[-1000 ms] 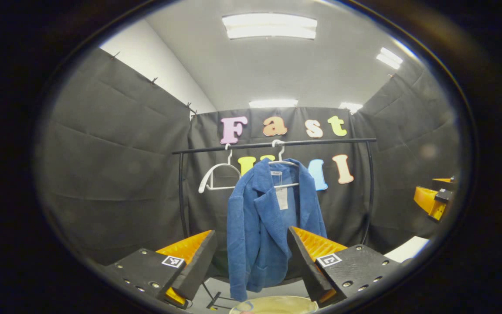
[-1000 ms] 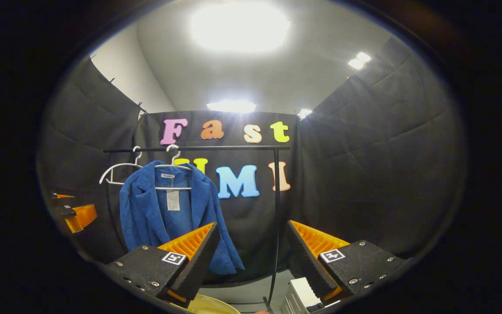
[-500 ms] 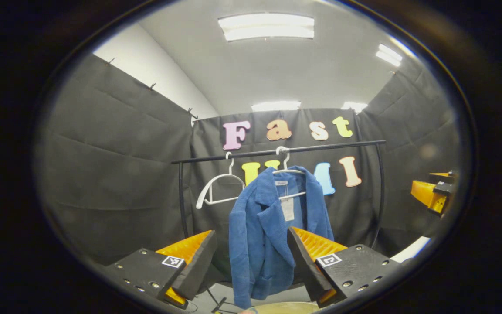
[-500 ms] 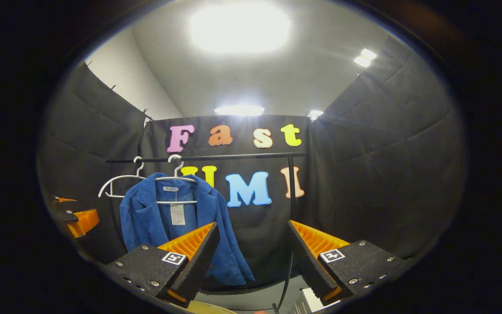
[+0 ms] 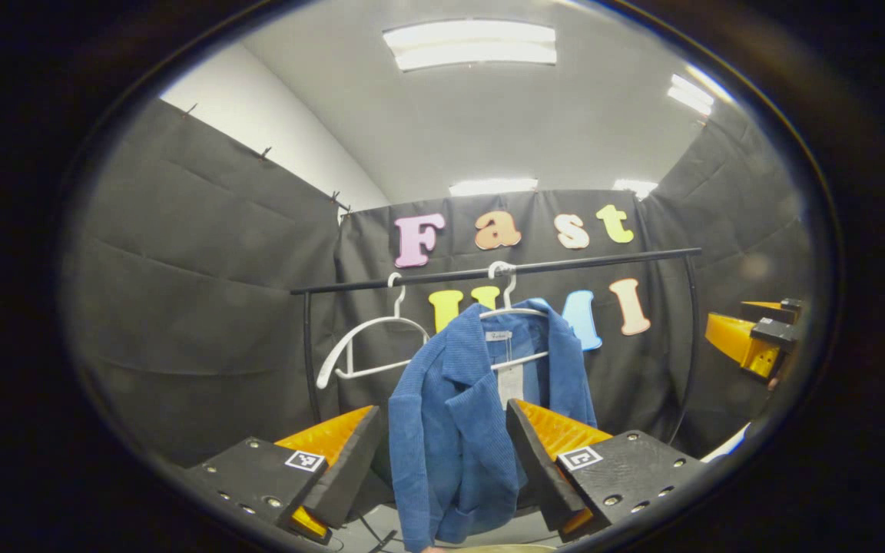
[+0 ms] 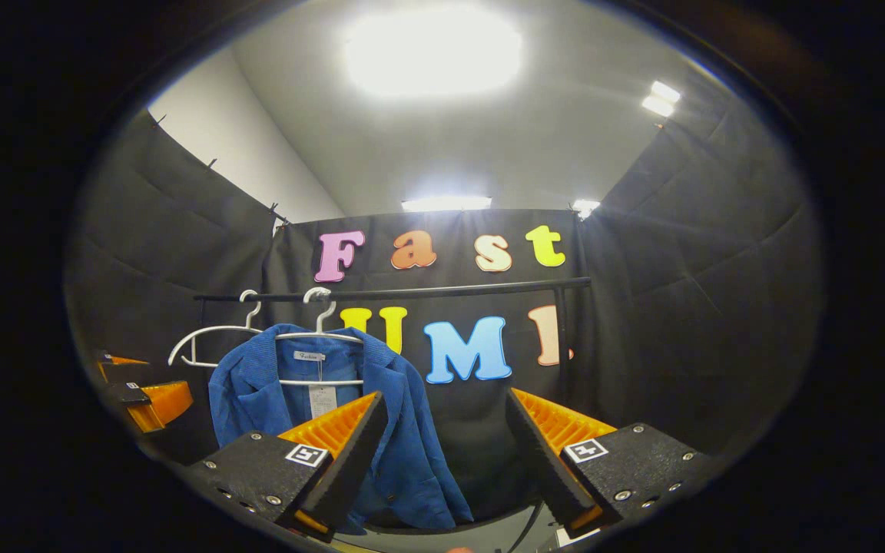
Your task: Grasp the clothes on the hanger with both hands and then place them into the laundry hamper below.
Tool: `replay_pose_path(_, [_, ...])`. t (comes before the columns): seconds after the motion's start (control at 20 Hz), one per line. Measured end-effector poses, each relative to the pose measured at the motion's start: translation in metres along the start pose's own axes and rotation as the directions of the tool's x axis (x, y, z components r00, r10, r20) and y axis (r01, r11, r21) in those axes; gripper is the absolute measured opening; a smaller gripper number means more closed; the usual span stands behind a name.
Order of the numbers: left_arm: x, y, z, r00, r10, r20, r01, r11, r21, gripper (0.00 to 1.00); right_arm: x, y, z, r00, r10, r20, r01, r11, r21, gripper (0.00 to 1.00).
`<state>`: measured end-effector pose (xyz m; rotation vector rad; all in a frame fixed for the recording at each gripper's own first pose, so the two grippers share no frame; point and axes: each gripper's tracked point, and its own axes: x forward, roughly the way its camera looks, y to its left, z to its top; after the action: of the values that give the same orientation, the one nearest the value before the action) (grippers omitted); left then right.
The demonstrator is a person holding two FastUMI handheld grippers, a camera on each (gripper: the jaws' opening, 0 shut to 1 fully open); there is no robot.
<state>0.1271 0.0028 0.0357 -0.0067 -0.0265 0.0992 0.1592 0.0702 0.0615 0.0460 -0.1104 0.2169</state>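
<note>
In the left gripper view, our own right finger point(image 5: 546, 453) covers the lower right front of the blue jacket point(image 5: 450, 430), whose hem is cut off at the bottom edge; the hanging tag point(image 5: 509, 384) is too small for us to read. In the right gripper view, our left finger point(image 6: 343, 453) hides the jacket's point(image 6: 404, 453) lower front

Ribbed cloth jacket point(image 5: 454, 430), smooth plastic hanger point(image 5: 362, 342), matt rail point(image 5: 565, 266)
</note>
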Motion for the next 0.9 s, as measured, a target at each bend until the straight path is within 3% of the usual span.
replay_pose_path(0.9, [0.106,-0.040,-0.014,0.997,0.081,-0.009,-0.081,0.996,-0.023,0.93,0.137,0.049,-0.041,0.982,0.186,-0.030,-0.184,0.981,0.067,0.95])
